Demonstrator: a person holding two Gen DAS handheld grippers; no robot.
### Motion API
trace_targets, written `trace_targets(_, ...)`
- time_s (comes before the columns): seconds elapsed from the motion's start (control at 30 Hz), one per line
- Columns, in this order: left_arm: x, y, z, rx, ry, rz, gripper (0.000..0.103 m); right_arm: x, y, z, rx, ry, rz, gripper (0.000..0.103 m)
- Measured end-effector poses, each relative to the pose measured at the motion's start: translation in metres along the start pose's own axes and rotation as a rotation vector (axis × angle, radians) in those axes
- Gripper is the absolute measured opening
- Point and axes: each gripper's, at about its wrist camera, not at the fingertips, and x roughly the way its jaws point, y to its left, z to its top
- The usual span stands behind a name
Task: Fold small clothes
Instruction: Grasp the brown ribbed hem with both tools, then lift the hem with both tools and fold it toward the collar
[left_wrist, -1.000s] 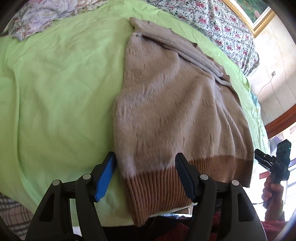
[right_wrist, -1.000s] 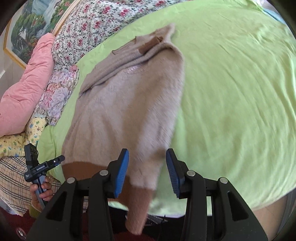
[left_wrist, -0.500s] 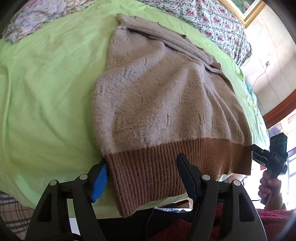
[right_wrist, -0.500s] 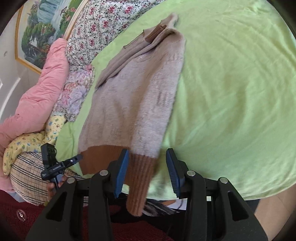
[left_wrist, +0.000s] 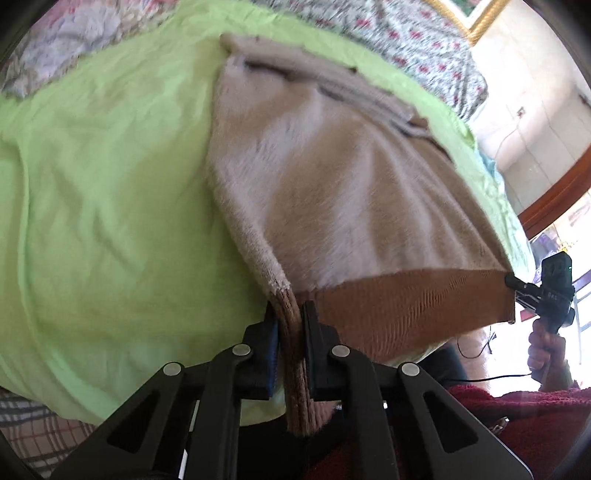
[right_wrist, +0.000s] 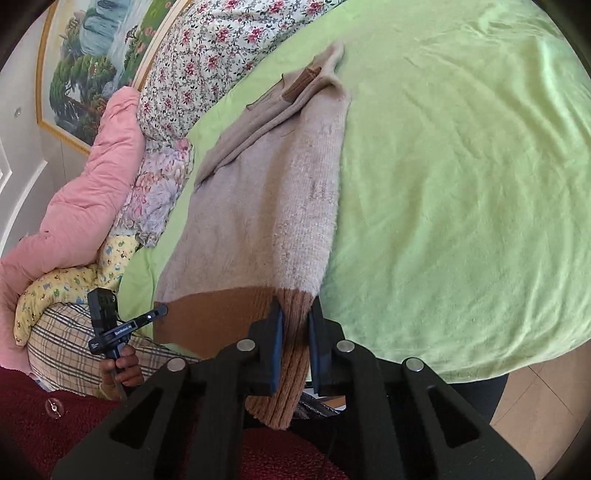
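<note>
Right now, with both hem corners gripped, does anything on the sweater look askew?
Only the top: the sweater's sleeves lie bunched in a diagonal heap near the collar. The body lies fairly flat.

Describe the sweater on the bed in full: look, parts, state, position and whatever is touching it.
The sweater is a fuzzy beige knit with a brown ribbed hem and a brown ribbed band near the collar. It lies lengthwise on the green sheet, sleeves folded across its upper part, hem at the bed's near edge. The left gripper and right gripper are closing, each with a hem corner between its pads, and the hem is stretched between them.
</note>
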Motion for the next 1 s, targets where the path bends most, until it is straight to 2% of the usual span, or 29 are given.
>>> trace_targets(0.07, 0.002, 0.006, -0.002, -0.030, 0.013, -0.025, 0.013, 0.010, 0.000, -0.001, -0.006, 0.026, 0.010, 0.013)
trace_targets(0.13, 0.003, 0.011, -0.002, -0.065, 0.024, -0.068, 0.021, 0.019, -0.002, -0.002, 0.006, 0.050, 0.002, 0.017)
trace_targets(0.2, 0.006, 0.014, -0.001, -0.087, 0.029, -0.095, 0.022, 0.022, -0.004, -0.002, 0.022, 0.055, 0.033, 0.021)
trace_targets(0.27, 0.009, 0.010, 0.000, -0.082, 0.014, -0.105, 0.018, 0.024, -0.004, -0.001, 0.023, 0.053, 0.044, 0.022)
trace_targets(0.3, 0.009, 0.006, 0.000, -0.068, -0.001, -0.097, 0.009, 0.025, -0.002, -0.001, 0.009, 0.053, 0.044, 0.022)
trace_targets(0.33, 0.007, 0.004, -0.001, -0.053, -0.016, -0.088, 0.006, 0.024, -0.001, -0.002, -0.003, 0.051, 0.039, 0.020)
trace_targets(0.4, -0.002, 0.001, -0.005, -0.036, -0.058, -0.083, 0.006, 0.018, -0.002, -0.003, 0.005, 0.035, 0.037, 0.014)
trace_targets(0.53, -0.012, 0.009, -0.012, -0.061, -0.101, -0.118, 0.005, 0.001, -0.017, -0.008, 0.034, 0.012, 0.048, 0.013)
trace_targets(0.63, -0.022, 0.011, -0.005, -0.085, -0.138, -0.158, 0.005, 0.004, -0.014, -0.004, 0.047, 0.014, 0.100, 0.012)
trace_targets(0.77, -0.048, 0.008, 0.021, -0.084, -0.243, -0.216, 0.005, 0.002, 0.008, 0.014, 0.019, -0.026, 0.212, 0.012)
trace_targets(0.9, -0.063, 0.006, 0.060, -0.086, -0.332, -0.228, 0.005, -0.005, 0.028, 0.050, -0.018, -0.096, 0.253, 0.012)
trace_targets(1.0, -0.070, 0.007, 0.100, -0.087, -0.407, -0.231, 0.005, -0.007, 0.039, 0.092, -0.050, -0.172, 0.270, 0.012)
